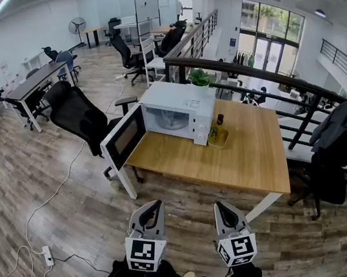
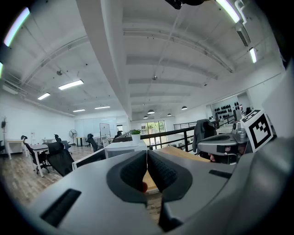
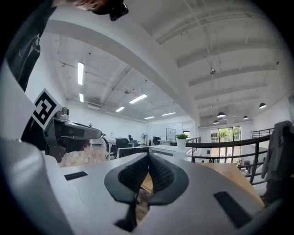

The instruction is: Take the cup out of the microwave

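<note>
A white microwave (image 1: 178, 109) stands on the far left part of a wooden table (image 1: 242, 156), with its door (image 1: 123, 138) swung open to the left. Inside the cavity shows a pale shape (image 1: 172, 120), likely the cup; detail is too small to tell. My left gripper (image 1: 150, 206) and right gripper (image 1: 220, 205) are held side by side over the floor, well short of the table. Both are shut with nothing between the jaws. The left gripper (image 2: 147, 154) looks toward the microwave (image 2: 123, 148). The right gripper (image 3: 148, 159) faces the microwave (image 3: 161, 149) too.
A small bottle on a yellow-green dish (image 1: 217, 134) sits right of the microwave, and a potted plant (image 1: 201, 77) stands behind it. A black office chair (image 1: 78, 114) stands left of the open door. A chair with a jacket (image 1: 338, 141) is at the right. A power strip (image 1: 47, 255) lies on the floor.
</note>
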A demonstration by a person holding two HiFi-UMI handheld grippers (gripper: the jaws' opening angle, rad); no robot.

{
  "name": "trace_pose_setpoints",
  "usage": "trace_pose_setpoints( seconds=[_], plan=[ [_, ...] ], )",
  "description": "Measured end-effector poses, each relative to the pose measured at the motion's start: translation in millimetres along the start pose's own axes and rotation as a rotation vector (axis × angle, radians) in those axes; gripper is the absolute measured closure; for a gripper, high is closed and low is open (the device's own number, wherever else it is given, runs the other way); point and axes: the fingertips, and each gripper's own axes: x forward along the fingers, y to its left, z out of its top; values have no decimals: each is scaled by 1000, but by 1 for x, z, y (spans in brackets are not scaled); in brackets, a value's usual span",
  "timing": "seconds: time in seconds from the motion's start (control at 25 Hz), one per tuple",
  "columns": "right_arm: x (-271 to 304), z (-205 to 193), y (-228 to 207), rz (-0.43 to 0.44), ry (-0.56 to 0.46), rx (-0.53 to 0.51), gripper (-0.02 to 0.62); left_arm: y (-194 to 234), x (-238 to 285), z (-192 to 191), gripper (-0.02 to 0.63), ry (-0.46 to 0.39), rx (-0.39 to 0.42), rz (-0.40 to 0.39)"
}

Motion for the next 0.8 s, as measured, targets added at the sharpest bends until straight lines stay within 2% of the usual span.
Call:
trace_pose_setpoints(
  seconds=[0.2,0.4,0.8],
  plan=[
    [11,-9,-1,6,22,-14,580,7,10,-4,581,3,-6,3],
    [44,-15,-13,4,28,-2,580,25,43,-11,581,15,-12,0],
    [160,-17,-47,-27,42,3,580,96,148,-18,581,27,-26,-22]
  ],
)
